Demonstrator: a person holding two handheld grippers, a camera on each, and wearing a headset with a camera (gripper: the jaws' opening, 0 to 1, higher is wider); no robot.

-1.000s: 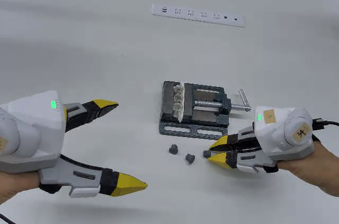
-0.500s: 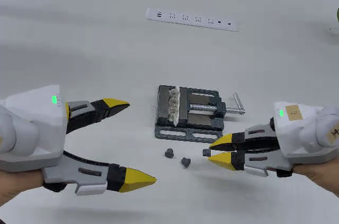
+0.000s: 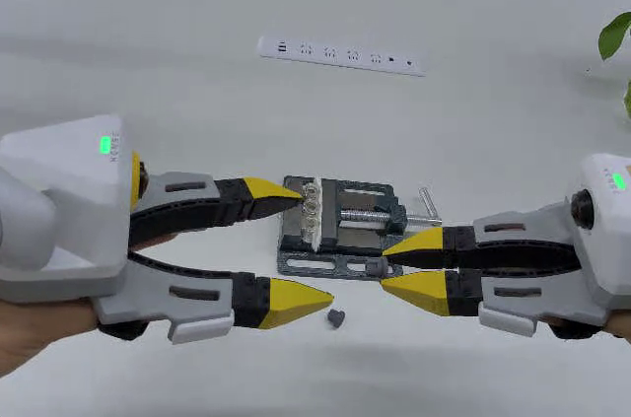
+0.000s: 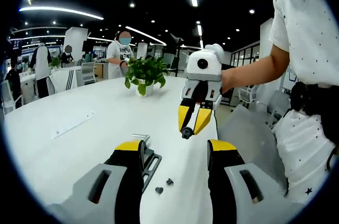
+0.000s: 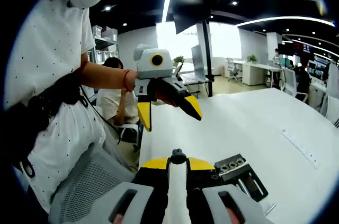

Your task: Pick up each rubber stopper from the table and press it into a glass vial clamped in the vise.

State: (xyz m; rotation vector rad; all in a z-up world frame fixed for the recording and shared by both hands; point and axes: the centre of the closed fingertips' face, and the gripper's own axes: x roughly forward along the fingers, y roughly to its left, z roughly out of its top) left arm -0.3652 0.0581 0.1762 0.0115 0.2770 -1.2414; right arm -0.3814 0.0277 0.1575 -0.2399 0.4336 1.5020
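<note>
Hovering near the vise [image 3: 355, 235], a rubber stopper [image 3: 375, 267] is gripped by the right gripper [image 3: 385, 267], while the jaws of the left gripper [image 3: 315, 247] are held wide apart.

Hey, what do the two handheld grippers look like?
The left gripper and right gripper each have a rounded white housing with a green light and grey-black tapered fingers with yellow tips. The person wears a white dotted short-sleeved shirt.

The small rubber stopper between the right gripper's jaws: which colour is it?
Dark grey stopper; right gripper view shows it best.
</note>
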